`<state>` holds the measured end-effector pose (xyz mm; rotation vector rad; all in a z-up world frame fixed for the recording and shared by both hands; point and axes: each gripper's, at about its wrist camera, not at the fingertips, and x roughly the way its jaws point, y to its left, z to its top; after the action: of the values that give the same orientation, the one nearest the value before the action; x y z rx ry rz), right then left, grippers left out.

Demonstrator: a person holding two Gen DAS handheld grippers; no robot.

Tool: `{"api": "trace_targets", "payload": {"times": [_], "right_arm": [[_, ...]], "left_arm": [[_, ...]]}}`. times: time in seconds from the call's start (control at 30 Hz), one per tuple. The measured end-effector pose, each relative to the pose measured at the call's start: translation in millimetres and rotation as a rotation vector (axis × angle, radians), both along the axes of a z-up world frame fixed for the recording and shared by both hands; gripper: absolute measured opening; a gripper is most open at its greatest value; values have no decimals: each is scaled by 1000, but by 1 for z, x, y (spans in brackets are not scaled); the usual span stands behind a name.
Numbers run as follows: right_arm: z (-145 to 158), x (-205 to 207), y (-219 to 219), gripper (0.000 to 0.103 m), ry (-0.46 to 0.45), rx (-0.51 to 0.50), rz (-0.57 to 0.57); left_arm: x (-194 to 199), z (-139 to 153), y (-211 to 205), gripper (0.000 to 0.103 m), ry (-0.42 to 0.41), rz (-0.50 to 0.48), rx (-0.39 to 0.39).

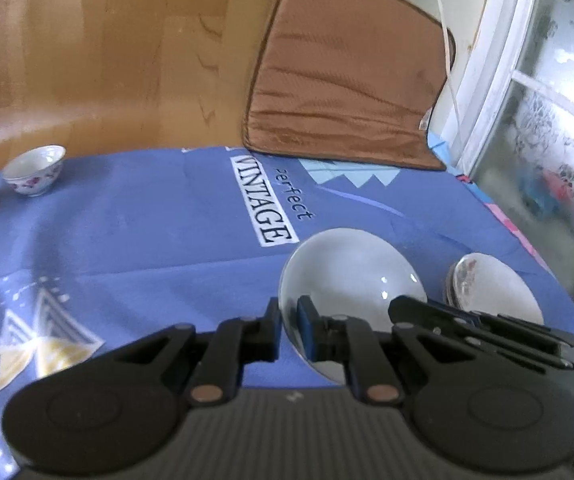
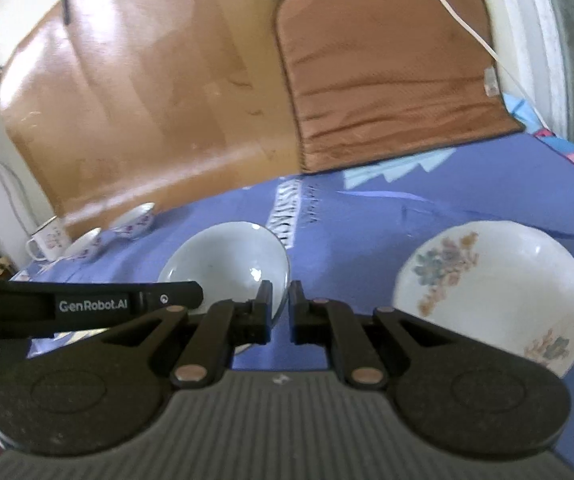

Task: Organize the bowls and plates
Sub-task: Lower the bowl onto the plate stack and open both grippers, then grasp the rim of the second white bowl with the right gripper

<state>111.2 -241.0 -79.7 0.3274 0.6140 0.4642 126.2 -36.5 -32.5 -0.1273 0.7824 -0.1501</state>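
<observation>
- A blue printed cloth (image 1: 147, 240) covers the surface, seemingly a bed; a wooden board (image 2: 147, 100) and a brown cushion (image 1: 347, 80) lean at the far side.
- The left gripper (image 1: 289, 330) pinches the near rim of a plain white bowl (image 1: 351, 268), its pads clamped on the thin edge.
- The right gripper (image 2: 280, 308) is pressed together; whether it nips that bowl's rim I cannot tell.
- Right of it lies a floral dish (image 2: 495, 292).
- Farther left sit small floral cups (image 1: 35, 170).
- This glazed china looks stiff, slippery and fragile: grip the rim.
</observation>
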Motion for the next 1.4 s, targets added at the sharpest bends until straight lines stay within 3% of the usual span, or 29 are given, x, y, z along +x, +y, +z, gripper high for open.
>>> {"api": "trace_targets", "payload": {"times": [0.17, 0.23, 0.27, 0.3, 0.47, 0.63, 0.8, 0.87, 1.0, 1.2, 1.3, 1.33, 1.4], "right_arm": [[-10, 9, -8, 14, 36, -21, -37], [-10, 9, -9, 18, 38, -21, -46], [-8, 9, -9, 28, 36, -15, -51], [-6, 7, -12, 39, 24, 1, -64], [20, -11, -17, 39, -105, 33, -134], [46, -13, 24, 39, -124, 40, 44], [58, 9, 100, 39, 4, 97, 260], [61, 32, 131, 39, 68, 137, 295], [60, 91, 199, 39, 143, 147, 253], [25, 183, 273, 39, 320, 119, 139], [13, 201, 294, 39, 333, 49, 99], [9, 207, 300, 36, 345, 32, 97], [3, 213, 309, 9, 375, 24, 110]], "left_arm": [[18, -20, -12, 15, 68, -16, -18], [18, -21, -16, 37, 61, -1, 26], [17, -19, -15, 48, 56, 8, 35], [14, -14, -12, 49, 38, 18, 31], [-9, 13, 36, 49, -78, 89, 4], [-30, 12, 128, 49, -156, 300, 44], [-50, -10, 220, 47, -198, 545, 135], [-55, -21, 249, 46, -181, 611, 96], [-62, -34, 272, 45, -185, 623, -12], [-66, -31, 273, 45, -230, 613, -23], [-65, -33, 276, 45, -221, 615, -60], [-64, -34, 277, 45, -218, 615, -69], [-64, -34, 277, 45, -219, 609, -77]]}}
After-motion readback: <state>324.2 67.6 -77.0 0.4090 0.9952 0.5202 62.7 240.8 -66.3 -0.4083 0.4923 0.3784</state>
